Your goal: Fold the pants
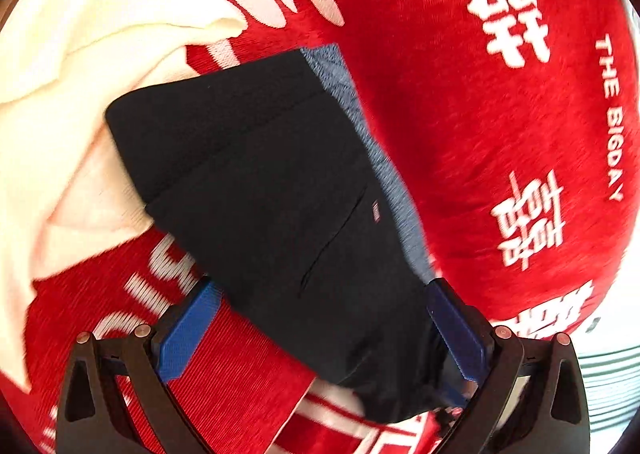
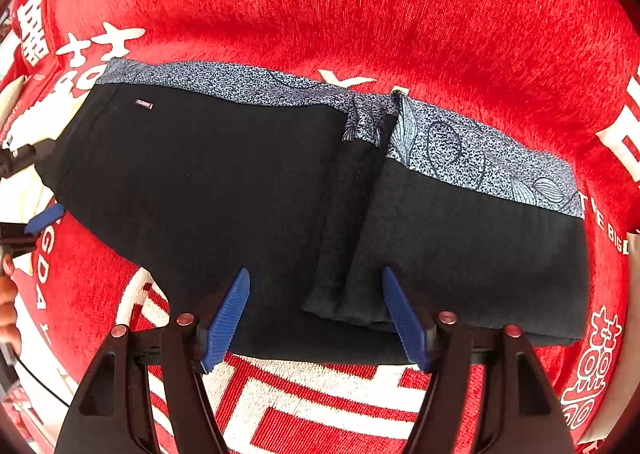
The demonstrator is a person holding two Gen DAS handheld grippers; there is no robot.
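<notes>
Black pants (image 2: 224, 182) with a blue-white patterned band (image 2: 460, 146) along the far edge lie folded on a red blanket (image 2: 400, 22). In the right wrist view my right gripper (image 2: 316, 286) is open, its blue fingers (image 2: 228, 318) over the pants' near edge by a central fold ridge. In the left wrist view the pants (image 1: 260, 182) stretch away from my left gripper (image 1: 320, 294), which is open with its jaws wide on either side of the pants' near end. The left gripper's blue finger also shows at the left edge of the right view (image 2: 44, 218).
A cream-white garment (image 1: 68, 86) lies on the blanket left of the pants, partly under them. The red blanket (image 1: 480, 126) has white characters and lettering. A striped white surface (image 1: 608, 374) shows at the lower right.
</notes>
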